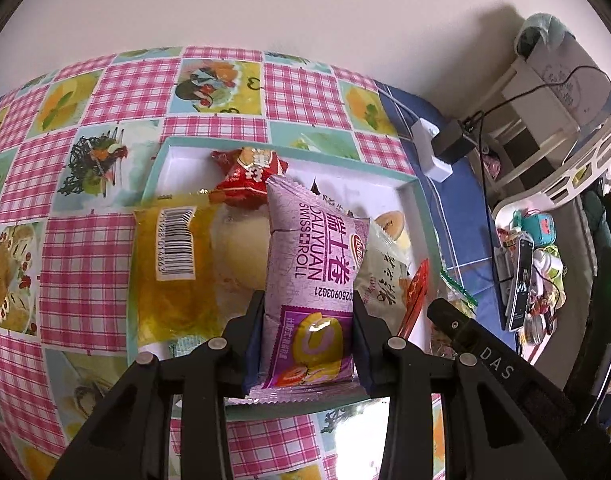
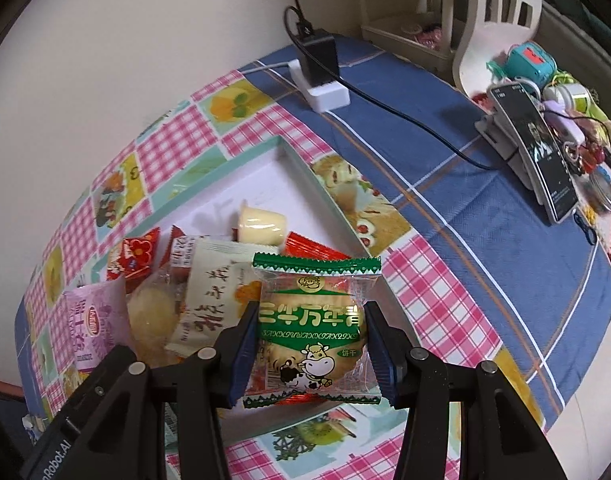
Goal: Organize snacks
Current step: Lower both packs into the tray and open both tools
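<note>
A lived-in home room: patchwork food-print tablecloth (image 1: 85, 240), toy-cluttered white chair (image 2: 501, 12), power strip (image 2: 325, 92) by the wall.

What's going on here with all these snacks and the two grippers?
A person is sorting snacks into a shallow white tray on a checkered tablecloth. The left gripper grips a purple Swiss roll packet; the right gripper grips a green biscuit packet. Both hang over the tray, where several snacks already lie.

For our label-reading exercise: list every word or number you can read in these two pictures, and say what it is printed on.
"DALIYUAN SWISS ROLL": purple packet in the left tool.
"DAS": right tool's arm.
"Robot.AI": left tool's arm.
Chinese characters on the purple packet, the green biscuit packet and the white packet: not transcribed.
Barcode digits on the yellow packet: too blurred.
</note>
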`<move>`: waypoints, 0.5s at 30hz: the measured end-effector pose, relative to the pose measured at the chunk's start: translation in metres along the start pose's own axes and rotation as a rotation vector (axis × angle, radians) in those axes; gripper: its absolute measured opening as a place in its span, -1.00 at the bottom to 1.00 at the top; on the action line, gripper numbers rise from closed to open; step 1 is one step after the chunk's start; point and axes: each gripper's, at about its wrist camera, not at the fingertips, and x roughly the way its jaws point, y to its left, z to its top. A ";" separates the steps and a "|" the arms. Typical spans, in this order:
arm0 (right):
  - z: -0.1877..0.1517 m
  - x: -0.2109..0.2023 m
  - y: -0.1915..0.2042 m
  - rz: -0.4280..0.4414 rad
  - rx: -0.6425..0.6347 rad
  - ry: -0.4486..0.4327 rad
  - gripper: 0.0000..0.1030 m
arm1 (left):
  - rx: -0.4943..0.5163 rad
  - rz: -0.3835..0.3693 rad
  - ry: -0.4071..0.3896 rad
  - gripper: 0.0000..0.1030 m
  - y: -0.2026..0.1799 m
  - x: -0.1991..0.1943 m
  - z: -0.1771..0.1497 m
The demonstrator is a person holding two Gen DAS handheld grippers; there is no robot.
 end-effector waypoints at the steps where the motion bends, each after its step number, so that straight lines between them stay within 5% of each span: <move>1: 0.001 0.002 -0.001 0.000 0.003 0.004 0.04 | 0.000 0.000 0.003 -0.21 0.000 0.001 0.000; 5: 0.001 0.004 -0.006 0.000 0.019 0.013 0.04 | -0.012 -0.013 -0.001 0.21 0.000 -0.002 0.001; 11: 0.000 0.004 -0.007 0.012 0.016 0.019 0.13 | -0.018 0.001 -0.019 0.23 0.001 -0.013 0.002; 15: -0.003 0.004 -0.004 0.013 -0.004 0.020 0.31 | -0.055 0.058 -0.053 0.51 0.013 -0.024 0.003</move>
